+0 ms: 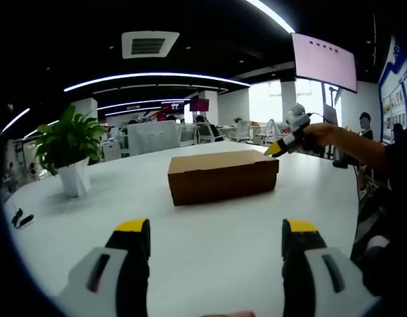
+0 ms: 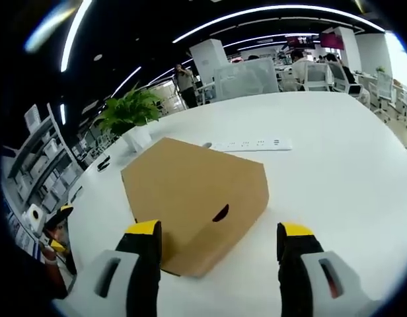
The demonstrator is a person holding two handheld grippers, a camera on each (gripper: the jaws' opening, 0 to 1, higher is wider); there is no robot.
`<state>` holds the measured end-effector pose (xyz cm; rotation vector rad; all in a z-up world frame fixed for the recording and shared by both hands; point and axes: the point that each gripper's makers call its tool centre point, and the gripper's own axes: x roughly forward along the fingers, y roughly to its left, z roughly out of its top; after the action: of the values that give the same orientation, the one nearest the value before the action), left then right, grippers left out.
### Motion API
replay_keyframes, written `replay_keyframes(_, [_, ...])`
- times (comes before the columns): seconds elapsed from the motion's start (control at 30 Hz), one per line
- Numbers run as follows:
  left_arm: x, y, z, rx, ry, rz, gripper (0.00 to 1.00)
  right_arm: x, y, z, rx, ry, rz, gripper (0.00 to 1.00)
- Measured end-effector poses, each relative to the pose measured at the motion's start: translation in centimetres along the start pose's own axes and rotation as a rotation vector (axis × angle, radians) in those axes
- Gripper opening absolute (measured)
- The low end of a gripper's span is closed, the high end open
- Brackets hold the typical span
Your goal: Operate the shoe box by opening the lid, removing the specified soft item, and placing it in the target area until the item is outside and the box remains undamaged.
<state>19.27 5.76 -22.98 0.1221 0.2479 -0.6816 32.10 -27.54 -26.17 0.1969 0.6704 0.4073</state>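
Observation:
A brown cardboard shoe box (image 1: pixel 222 175) lies on the white table (image 1: pixel 210 244) with its lid closed. My left gripper (image 1: pixel 217 234) is open and hangs over the table some way short of the box. The right gripper (image 1: pixel 283 146), held by a person's hand, shows in the left gripper view at the box's far right corner. In the right gripper view the box (image 2: pixel 193 198) sits close, one corner toward me, with a dark finger hole in its end wall. My right gripper (image 2: pixel 219 239) is open, its jaws either side of that near corner without touching it.
A potted green plant (image 1: pixel 70 152) stands at the table's left. A white power strip (image 2: pixel 250 144) lies beyond the box. Small dark items (image 1: pixel 22 218) rest near the left edge. Office chairs and desks fill the background.

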Motion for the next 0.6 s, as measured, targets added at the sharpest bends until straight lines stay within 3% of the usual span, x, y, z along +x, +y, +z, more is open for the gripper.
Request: replay_keyframes(0.6, [-0.2, -0.2, -0.3, 0.003, 0.008, 0.010, 0.84, 0.3, -1.3, -0.3, 0.035, 0.009, -0.013, 0.73])
